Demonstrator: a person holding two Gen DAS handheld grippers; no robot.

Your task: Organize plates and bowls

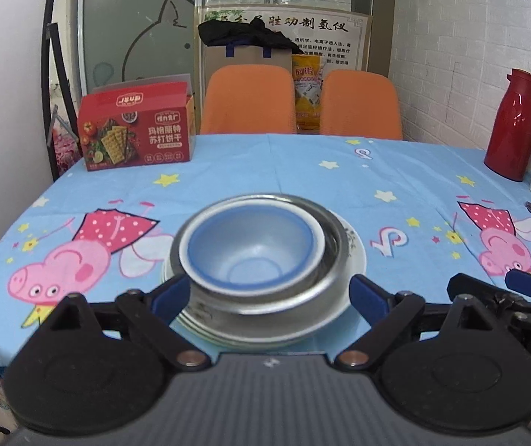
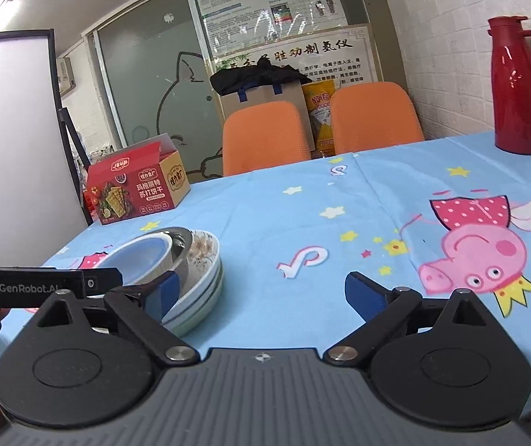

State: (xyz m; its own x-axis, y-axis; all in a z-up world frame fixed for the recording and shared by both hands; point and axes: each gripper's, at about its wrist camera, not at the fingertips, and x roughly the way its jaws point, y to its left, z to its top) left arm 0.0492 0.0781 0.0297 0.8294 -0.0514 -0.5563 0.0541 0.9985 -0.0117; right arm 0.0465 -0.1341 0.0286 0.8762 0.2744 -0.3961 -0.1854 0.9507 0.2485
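free: tablecloth [image 2: 302, 219] right of bowl stack [image 2: 191, 271] | obstacles: cracker box [image 2: 135, 193] far-left, thermos [image 2: 516, 85] far-right

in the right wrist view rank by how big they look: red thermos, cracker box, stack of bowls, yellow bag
1. stack of bowls, nearest the camera, which inflates it
2. cracker box and red thermos, too close to rank
3. yellow bag, partly hidden

Blue bowl [image 1: 252, 247] nested atop stacked plates [image 2: 206, 297]
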